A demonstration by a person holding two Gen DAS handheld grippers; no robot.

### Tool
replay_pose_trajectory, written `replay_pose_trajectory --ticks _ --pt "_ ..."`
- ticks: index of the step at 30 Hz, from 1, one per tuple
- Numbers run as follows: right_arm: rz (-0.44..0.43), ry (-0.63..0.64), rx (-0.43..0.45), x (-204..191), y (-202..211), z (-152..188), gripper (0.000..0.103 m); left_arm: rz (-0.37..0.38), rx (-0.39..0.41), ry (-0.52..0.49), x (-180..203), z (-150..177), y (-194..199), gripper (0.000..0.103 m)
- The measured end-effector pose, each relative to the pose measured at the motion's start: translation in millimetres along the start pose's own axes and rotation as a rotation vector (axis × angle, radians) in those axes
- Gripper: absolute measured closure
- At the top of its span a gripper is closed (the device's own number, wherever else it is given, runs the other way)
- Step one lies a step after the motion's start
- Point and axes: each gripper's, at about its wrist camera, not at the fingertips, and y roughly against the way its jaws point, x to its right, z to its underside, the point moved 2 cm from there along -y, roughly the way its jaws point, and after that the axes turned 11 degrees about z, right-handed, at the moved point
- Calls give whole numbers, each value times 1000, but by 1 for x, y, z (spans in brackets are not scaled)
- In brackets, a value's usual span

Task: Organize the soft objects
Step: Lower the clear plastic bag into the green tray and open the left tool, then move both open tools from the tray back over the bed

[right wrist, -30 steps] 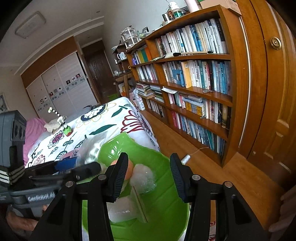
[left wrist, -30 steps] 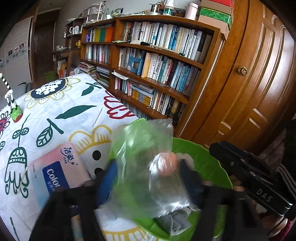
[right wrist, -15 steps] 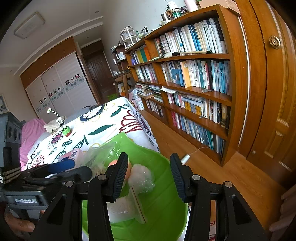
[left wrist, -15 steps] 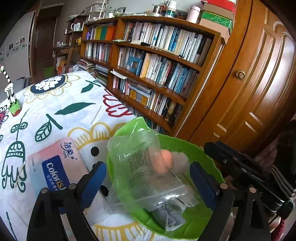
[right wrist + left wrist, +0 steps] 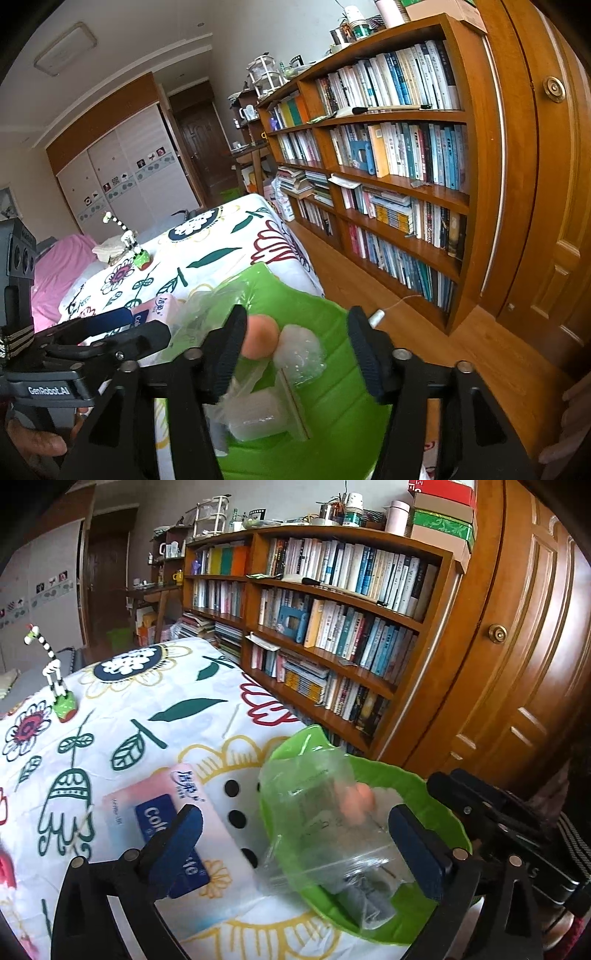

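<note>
Bookshelves and a wooden door close off the right side of the room, with a bed under a flower-print cover filling the left. At the cover's near corner sits a green basin; it already holds a clear plastic bag, an orange ball, a crumpled bubble-wrap wad and a pale packet, so the sorting looks well advanced. A pink-and-blue tissue pack lies on the cover just beside the basin and is likely the next thing to go in.

The left tongs stand spread wide and empty, straddling the bag and the tissue pack. The right tongs are also parted, gripping nothing, above the basin's contents.

The basin overhangs the bed's corner near the floor, so a push could tip it. Open cover lies to the left.
</note>
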Motion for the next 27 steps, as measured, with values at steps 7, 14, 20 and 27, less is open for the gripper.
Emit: replay_pose_trajectory --ticks 7,14,20,27 --pt "2 4 0 -6 0 2 41 -57 13 -20 -6 3 8 0" --pt "-6 19 -5 -14 -1 6 41 -109 33 -49 -9 6 17 0" --pt "-23 24 -3 -27 0 8 41 -144 41 -56 -17 10 25 0" --pt "-49 53 -4 -53 1 6 41 -195 59 -46 -31 15 38 0"
